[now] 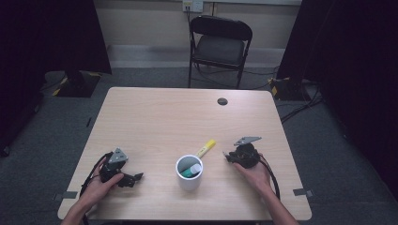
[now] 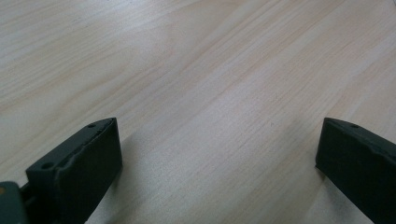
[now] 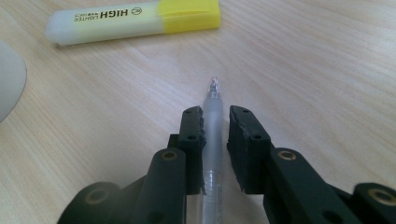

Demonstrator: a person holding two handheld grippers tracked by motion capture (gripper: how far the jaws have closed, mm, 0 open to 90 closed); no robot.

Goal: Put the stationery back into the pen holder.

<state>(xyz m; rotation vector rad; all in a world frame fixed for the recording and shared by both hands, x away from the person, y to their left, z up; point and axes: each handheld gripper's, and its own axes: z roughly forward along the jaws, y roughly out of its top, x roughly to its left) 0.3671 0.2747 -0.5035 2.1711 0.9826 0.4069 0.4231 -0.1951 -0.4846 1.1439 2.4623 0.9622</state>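
The right claw point(image 3: 215, 116) straddles a clear pen point(image 3: 213, 122) that lies flat on the worktop point(image 1: 155, 117). Its jaws stand narrow, one on each side of the barrel. The left jaw appears to touch the barrel; a slight gap shows at the right jaw, so whether the grip is fully closed cannot be told. The pen's tip projects just past the jaw ends and points away from the hand, so the barrel sits lengthwise along the claw's axis. This alignment suggests a pick-up along the barrel, with the tip kept free.

A yellow highlighter point(image 3: 135, 19) lies on the worktop beyond the pen tip, apart from it. In the high view it lies just beside the white cup point(image 1: 189, 172), between the cup and the right claw point(image 1: 228, 156). The cup stands upright near the worktop's front edge and holds a green-and-white item point(image 1: 191, 169). The work in hand is probably the collection of loose pens into the cup, with the clear pen as the current item.

The left claw point(image 2: 217, 154) rests low over bare wood with its jaws wide apart and nothing between them. In the high view the left claw point(image 1: 133, 178) sits to the left of the cup, apart from it, and looks placed there on standby.
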